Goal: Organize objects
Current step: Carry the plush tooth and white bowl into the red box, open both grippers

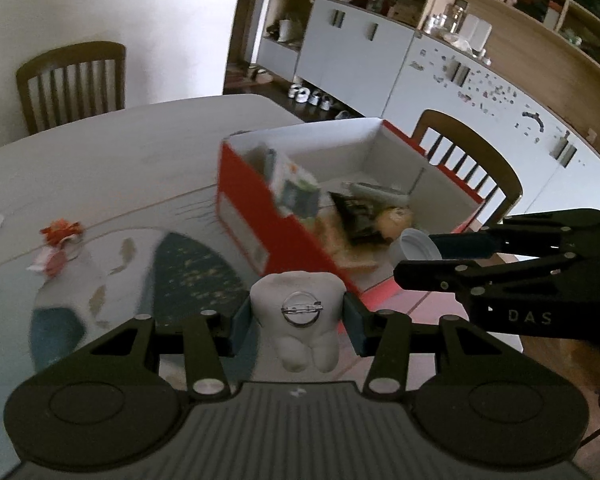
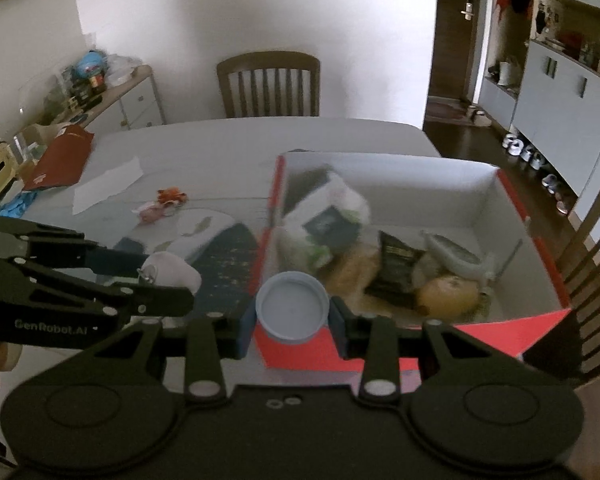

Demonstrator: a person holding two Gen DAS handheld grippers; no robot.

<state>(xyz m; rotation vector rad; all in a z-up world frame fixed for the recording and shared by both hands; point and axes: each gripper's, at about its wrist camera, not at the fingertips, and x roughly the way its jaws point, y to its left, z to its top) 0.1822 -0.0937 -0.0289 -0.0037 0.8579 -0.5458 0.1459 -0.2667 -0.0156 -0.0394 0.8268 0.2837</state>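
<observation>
A red box (image 2: pixel 476 332) (white inside, part filled) is set on the table (image 2: pixel 228 140). A white tooth-shaped brooch (image 1: pixel 298 320) is clamped by the left gripper (image 1: pixel 298 322) beside the box. A blue lid (image 2: pixel 292 307) is pinched by the right gripper (image 2: pixel 293 322) at the box's near corner.

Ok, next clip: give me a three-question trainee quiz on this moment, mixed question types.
1. True or false: the left claw is shut on the white tooth-shaped plush.
2. What does the right claw hold? A) orange fruit B) pale blue round lid C) red envelope
3. Fill in: the small orange-and-pink item lies on the table, ____ the red box.

Key: 1 true. 2 B, the pale blue round lid. 3 outside; it sits on the table, apart from the box's wall.
</observation>
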